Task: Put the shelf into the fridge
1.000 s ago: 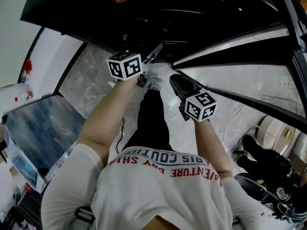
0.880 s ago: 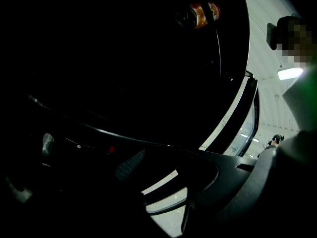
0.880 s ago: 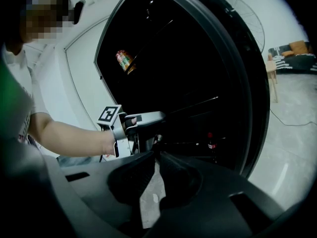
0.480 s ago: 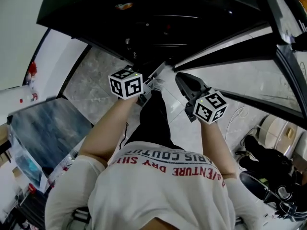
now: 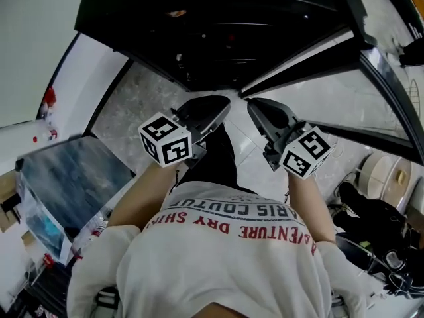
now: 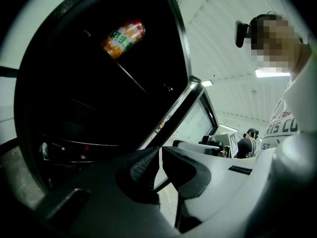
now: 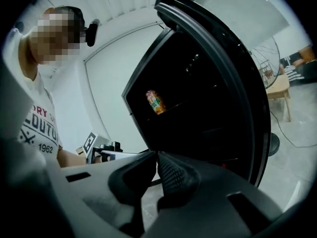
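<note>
Our left tool [image 6: 159,150] and right tool [image 7: 156,157], jaws just pressed together on nothing, face the open fridge [image 5: 218,32]; careless lifting could bump it.

Right gripper [image 7: 156,155] fingers [image 7: 174,175] together, empty; fridge [image 7: 198,108] open, orange can [image 7: 156,102] inside.

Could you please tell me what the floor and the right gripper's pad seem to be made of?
Floor: probably polished stone or stone-look tile, grey with mottled veining.
Right gripper, pad: likely matte black rubber or plastic, finely ribbed, no shine.
</note>
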Available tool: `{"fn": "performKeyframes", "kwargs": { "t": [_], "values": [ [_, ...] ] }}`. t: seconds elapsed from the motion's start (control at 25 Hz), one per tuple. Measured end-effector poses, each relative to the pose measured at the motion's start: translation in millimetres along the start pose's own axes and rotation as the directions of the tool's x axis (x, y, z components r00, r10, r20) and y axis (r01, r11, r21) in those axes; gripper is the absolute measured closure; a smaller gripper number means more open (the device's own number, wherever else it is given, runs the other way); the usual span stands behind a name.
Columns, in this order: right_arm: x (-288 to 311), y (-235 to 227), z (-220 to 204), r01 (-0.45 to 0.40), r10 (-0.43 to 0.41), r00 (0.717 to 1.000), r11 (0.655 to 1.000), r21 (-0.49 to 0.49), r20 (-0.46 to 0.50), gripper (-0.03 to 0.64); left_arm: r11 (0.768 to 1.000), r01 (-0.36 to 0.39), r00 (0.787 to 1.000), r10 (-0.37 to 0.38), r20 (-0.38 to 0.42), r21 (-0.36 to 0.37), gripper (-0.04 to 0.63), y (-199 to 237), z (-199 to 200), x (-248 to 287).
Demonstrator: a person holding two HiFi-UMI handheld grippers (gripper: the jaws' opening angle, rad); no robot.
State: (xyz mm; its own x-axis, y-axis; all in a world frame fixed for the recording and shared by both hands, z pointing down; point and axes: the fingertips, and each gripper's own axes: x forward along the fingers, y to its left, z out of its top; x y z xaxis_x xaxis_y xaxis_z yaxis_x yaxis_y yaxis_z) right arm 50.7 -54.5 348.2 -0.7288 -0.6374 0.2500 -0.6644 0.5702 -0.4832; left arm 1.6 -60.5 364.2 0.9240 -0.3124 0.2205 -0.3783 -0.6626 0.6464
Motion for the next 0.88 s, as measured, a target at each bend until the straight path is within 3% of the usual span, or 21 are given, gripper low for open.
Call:
{"fn": "performKeyframes", "kwargs": {
  "t": [0.32, 0.48, 0.88],
  "values": [
    [-19.3, 31.1, 38.2, -0.054, 0.056, 0.997, 0.998, -0.043, 0.059, 0.594, 0.996, 0.020, 0.999, -0.023, 0.032, 0.088, 0.552, -46.4, 30.6, -15.4],
    [-25.1, 37.9, 44.6, -0.058, 0.061, 0.995, 0.997, -0.042, 0.073, 0.594, 0.996, 0.035, 0.998, -0.040, 0.057, 0.088, 0.552, -57.0, 44.4, -20.9],
    [-26.6, 35.2, 40.2, -0.053, 0.055, 0.994, 0.998, -0.020, 0.093, 0.594, 0.991, -0.003, 1.000, 0.003, -0.003, 0.136, 0.552, -57.7, 25.7, -19.8]
  ]
}}
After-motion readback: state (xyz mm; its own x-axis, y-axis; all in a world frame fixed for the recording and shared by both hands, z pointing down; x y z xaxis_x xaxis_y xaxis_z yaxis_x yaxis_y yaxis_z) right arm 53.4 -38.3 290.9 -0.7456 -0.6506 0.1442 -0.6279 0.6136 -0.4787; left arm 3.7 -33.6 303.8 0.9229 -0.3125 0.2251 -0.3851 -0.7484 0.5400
